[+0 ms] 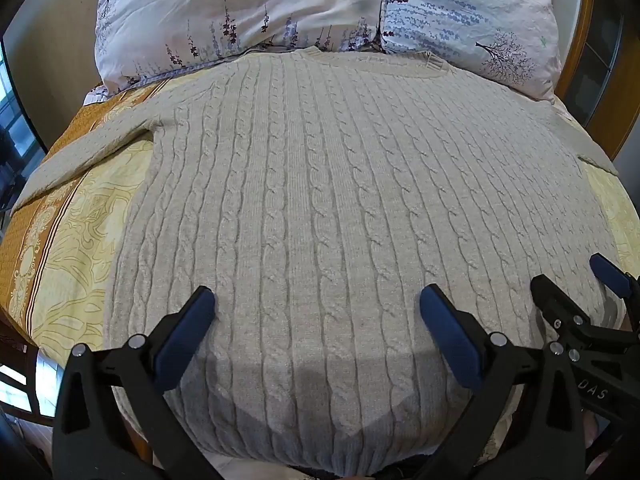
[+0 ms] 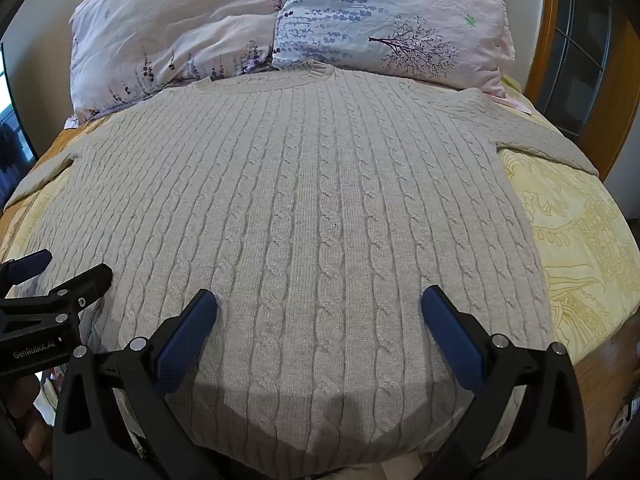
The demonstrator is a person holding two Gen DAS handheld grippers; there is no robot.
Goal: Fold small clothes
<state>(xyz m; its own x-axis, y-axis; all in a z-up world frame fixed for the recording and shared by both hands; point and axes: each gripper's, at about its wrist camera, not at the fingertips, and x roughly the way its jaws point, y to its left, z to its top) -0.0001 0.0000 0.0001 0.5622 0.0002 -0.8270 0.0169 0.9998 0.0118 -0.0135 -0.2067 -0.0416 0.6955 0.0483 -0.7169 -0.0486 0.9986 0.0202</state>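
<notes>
A bed covered with a yellow and ochre patterned sheet (image 1: 76, 220) fills the scene, and two pale floral pillows (image 1: 248, 12) lean at its far end. Spread flat over most of the sheet lies the beige cable-knit sweater (image 1: 340, 200), its ribbed round neckline (image 1: 360, 56) touching the pillows at the far side, its hem hanging at the near edge of the bed, one sleeve (image 1: 88, 152) stretched out to the left and the other sleeve (image 2: 548, 144) running off to the right. The left gripper (image 1: 316, 312), black with blue padded fingers, hovers over the near left part of the sweater with its jaws spread wide and nothing between them; the right gripper (image 2: 318, 312) is likewise wide and empty above the near right part, and the two tools sit close beside each other. No fold looks begun, so I judge the task to be at its very start. The risks from here come from the thick, stretchy knit: a shallow pinch could catch only the top layer, so the back lags and bunches; uneven lifting by the two grippers would skew the fold line; the hem near the bed edge could slide off and drag the body with it; and the closely spaced grippers could knock together while reaching for a sleeve.
</notes>
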